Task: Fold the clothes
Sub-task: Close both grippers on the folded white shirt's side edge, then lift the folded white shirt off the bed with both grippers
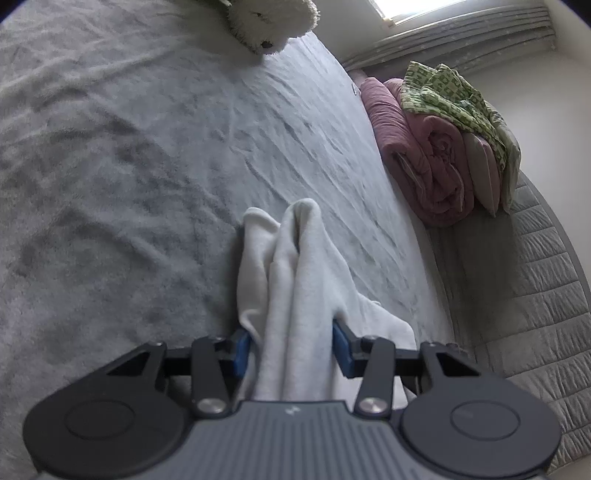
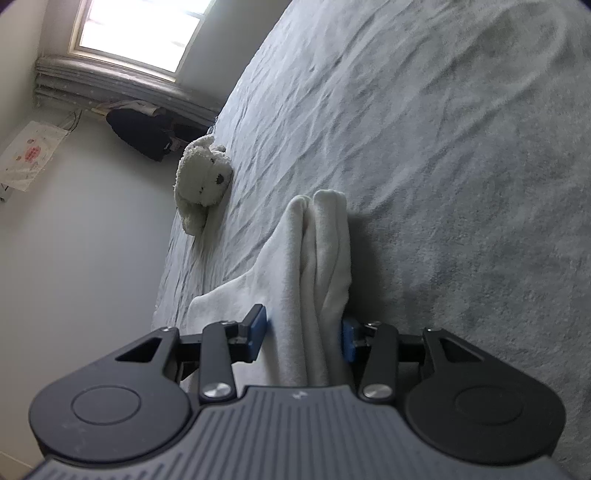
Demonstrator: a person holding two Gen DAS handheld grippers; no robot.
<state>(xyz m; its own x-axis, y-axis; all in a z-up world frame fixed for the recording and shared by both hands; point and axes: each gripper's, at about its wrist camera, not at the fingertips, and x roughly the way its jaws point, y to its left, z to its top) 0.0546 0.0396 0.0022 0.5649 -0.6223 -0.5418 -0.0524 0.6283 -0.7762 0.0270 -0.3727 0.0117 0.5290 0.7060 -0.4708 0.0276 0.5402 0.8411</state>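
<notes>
Fingertips buried in cloth

White garment (image 1: 291,280) hides the fingertips of both grippers; plush toy (image 1: 271,22) is cropped at 12 o'clock.

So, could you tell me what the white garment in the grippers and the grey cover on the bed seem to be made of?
The white garment looks like soft fleece or brushed knit: matte, slightly fuzzy, bunching in thick rounded folds between the left gripper and right gripper. The grey bed cover seems a plush, short-pile fabric, velvety with shaded patches and fine creases; the exact fibre cannot be told.
</notes>
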